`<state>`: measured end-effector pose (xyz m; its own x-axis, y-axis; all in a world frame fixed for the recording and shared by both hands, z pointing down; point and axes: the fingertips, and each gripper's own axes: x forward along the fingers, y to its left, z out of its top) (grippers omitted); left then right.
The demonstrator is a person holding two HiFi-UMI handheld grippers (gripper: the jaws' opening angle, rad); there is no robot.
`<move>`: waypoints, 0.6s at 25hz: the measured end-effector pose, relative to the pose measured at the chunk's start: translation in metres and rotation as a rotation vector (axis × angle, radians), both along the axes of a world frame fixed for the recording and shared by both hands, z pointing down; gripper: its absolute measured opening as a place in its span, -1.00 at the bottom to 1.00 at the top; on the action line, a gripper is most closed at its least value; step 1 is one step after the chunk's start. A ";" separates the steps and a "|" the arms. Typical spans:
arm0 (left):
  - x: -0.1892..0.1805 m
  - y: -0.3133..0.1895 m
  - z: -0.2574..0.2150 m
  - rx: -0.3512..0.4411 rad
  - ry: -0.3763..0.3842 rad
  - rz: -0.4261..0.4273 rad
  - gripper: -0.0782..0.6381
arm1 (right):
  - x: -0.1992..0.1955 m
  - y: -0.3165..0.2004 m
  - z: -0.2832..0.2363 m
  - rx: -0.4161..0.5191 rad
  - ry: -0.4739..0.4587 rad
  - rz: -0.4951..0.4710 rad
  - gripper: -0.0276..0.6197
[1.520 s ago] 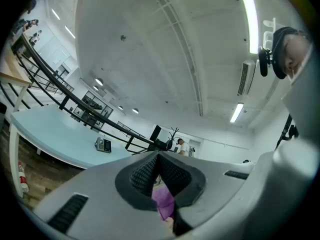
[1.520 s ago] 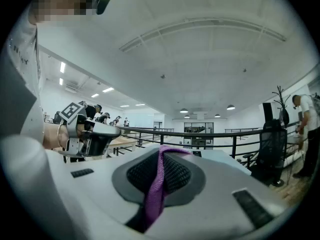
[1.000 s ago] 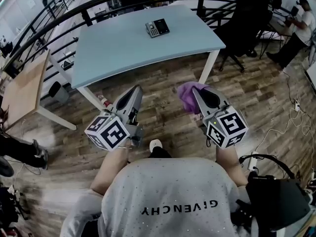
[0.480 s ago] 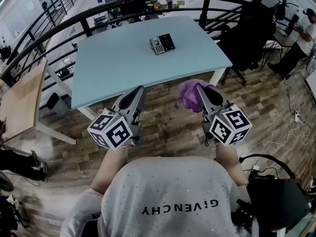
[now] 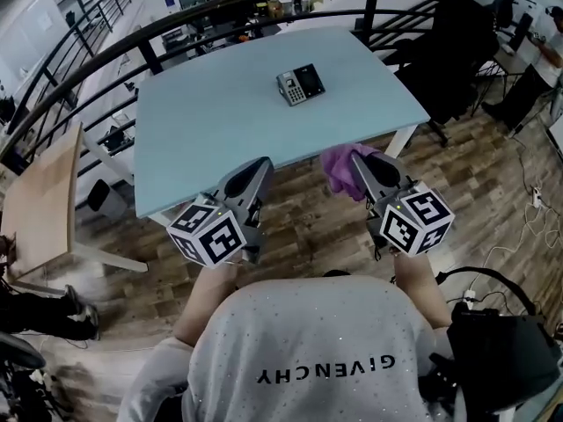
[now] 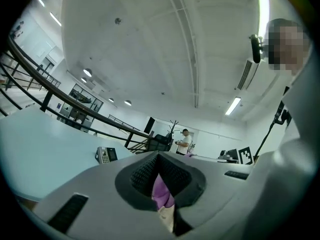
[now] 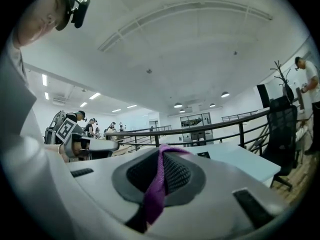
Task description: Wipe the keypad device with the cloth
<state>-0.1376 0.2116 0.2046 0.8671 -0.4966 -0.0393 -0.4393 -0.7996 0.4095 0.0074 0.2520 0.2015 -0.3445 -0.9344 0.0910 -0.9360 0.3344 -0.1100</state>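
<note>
The keypad device (image 5: 300, 84), dark with a grey key block, lies at the far middle of the light blue table (image 5: 211, 121). It also shows small in the left gripper view as the keypad device (image 6: 105, 155). My right gripper (image 5: 359, 158) hangs at the table's near edge, shut on a purple cloth (image 5: 337, 167); the cloth (image 7: 156, 189) runs between its jaws (image 7: 162, 149). My left gripper (image 5: 260, 165) is level with it to the left, jaws shut (image 6: 159, 156). A purple sliver shows in their seam; I cannot tell what it is.
A black railing (image 5: 176, 20) curves behind the table. A wooden table (image 5: 44, 192) stands at the left, a black office chair (image 5: 457, 51) at the right, a person (image 5: 552, 47) beyond it. Cables (image 5: 519, 236) and a dark bag (image 5: 493, 350) lie on the floor.
The table and the keypad device have drawn nearer in view. Both grippers have come up from over the floor to the table's near edge, the right one still holding the cloth.
</note>
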 end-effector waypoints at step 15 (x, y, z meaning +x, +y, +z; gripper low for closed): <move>-0.010 -0.077 0.037 -0.075 0.015 -0.041 -0.78 | -0.018 -0.098 0.039 -0.077 0.059 -0.082 -0.84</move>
